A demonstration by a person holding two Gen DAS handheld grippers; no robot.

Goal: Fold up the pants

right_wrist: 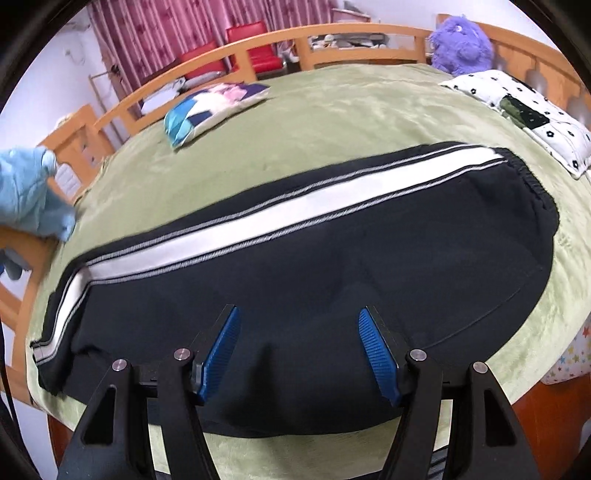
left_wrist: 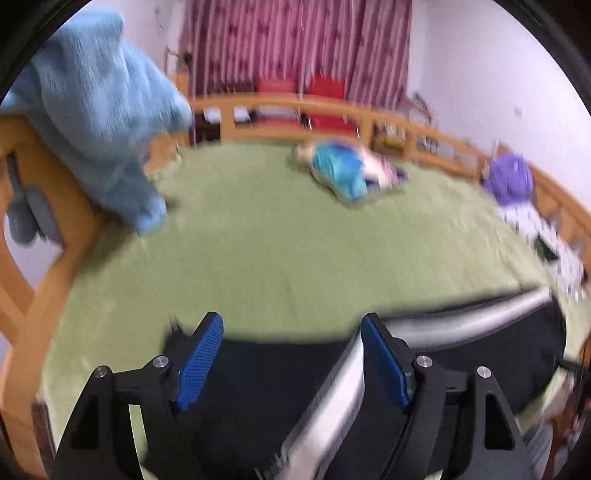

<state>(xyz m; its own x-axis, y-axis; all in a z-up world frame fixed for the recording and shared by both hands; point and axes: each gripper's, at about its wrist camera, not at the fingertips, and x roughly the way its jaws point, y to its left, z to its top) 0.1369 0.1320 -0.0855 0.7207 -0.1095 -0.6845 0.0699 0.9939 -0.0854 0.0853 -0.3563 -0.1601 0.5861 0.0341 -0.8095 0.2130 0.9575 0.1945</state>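
since the pants [right_wrist: 332, 266] lie flat under both, the left gripper [left_wrist: 291, 354] and right gripper [right_wrist: 299, 347] hover spread apart, likely ready to pinch fabric.

- The green blanket [right_wrist: 332, 107] lies bare between the black pants [right_wrist: 332, 258] and the far wooden rail [right_wrist: 332, 33], giving broad open room beyond the garment.
- A colourful cushion [right_wrist: 214, 107] sits on that open stretch toward the far left, well apart from the pants.
- A black-and-white patterned pillow [right_wrist: 524, 114] lies near the waistband end on the right, narrowing the gap there.
- A purple plush toy [right_wrist: 461, 40] stands at the far right corner by the rail.
- A light blue plush [left_wrist: 99, 110] drapes over the left rail [left_wrist: 37, 155], overhanging the blanket edge.
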